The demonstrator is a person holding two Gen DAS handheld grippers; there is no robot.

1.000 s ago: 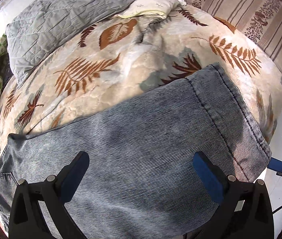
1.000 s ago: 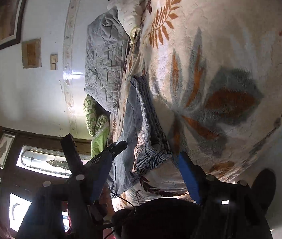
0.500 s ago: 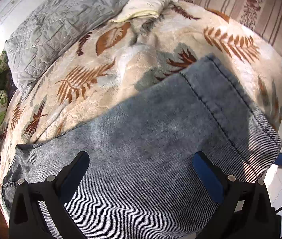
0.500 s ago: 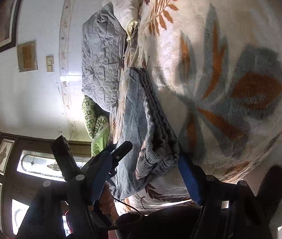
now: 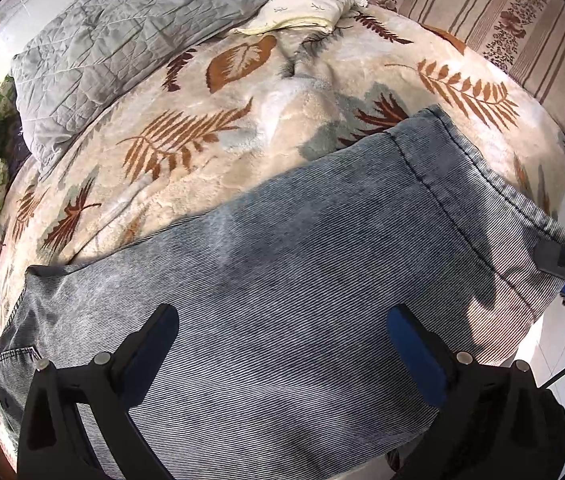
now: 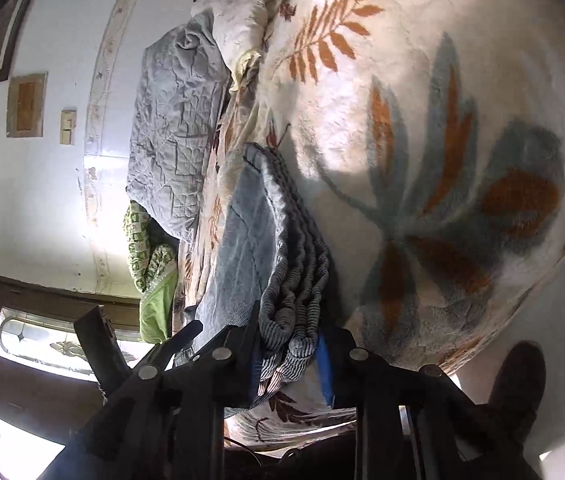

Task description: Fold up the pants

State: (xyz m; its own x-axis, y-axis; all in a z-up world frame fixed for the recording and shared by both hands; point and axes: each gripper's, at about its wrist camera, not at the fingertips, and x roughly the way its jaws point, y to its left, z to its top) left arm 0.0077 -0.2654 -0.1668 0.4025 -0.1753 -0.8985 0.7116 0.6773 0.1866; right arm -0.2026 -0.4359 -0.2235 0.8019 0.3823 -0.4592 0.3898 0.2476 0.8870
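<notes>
While the folded pants [image 5: 290, 304] lie across the near edge of the bed [image 5: 210, 160], the left tongs [image 5: 282, 344] hover above them with jaws wide apart, clear of the denim. Beyond the cloth, leaf-patterned blanket runs bare to a grey quilt [image 5: 122, 36]. At the pants' right end, the right tongs [image 6: 288, 356] are clamped on the stacked hems, whose lower part hides behind the jaws.

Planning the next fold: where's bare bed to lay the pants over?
Free: the leaf blanket between the pants and the grey quilt, and right of the hem, below the striped cushion. Crowded: quilt and pillow at the far edge.
</notes>
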